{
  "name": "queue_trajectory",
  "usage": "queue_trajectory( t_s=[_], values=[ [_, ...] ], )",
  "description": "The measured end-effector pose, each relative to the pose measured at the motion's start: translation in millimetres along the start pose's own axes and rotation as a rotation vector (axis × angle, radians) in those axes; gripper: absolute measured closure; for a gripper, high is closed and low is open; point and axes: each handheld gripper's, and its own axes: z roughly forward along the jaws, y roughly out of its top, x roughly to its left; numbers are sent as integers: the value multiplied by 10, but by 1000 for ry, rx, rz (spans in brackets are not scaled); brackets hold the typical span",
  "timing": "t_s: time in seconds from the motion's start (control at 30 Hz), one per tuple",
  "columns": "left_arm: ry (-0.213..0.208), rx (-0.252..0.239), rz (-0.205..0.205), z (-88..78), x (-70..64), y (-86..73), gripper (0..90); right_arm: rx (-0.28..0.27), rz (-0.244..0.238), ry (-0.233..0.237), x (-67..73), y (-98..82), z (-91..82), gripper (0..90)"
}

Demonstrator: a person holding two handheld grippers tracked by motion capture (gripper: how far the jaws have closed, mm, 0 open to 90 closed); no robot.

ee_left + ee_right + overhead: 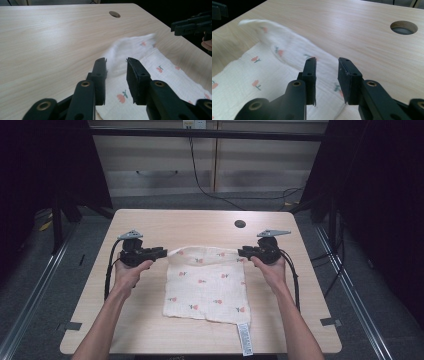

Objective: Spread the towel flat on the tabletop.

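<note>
White muslin cloth with small red flowers (207,282) lies on the pale wooden table (150,225), its far edge sagging between the left gripper (161,252) and right gripper (242,252), whose part-open jaws hold nothing, so it may settle creased.

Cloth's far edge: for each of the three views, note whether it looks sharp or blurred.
High view: the cloth is evenly lit, its far edge fairly sharp. Left gripper view: the raised far edge is smeared with blur. Right gripper view: the raised corner is softly blurred.

Parted hand-held gripper (117,63) over blurred floral cloth (140,65)
</note>
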Motion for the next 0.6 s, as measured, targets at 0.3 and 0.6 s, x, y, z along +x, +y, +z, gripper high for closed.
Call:
queue_trajectory(
  t_s=[0.3, 0.6],
  values=[
    [-5, 41, 51, -111, -57, -77, 584, 0, -23, 35, 97, 30, -138, 553],
    [-65, 115, 146, -243, -299, -361, 575, 2, -108, 56, 334, -174, -571, 573]
  ],
)
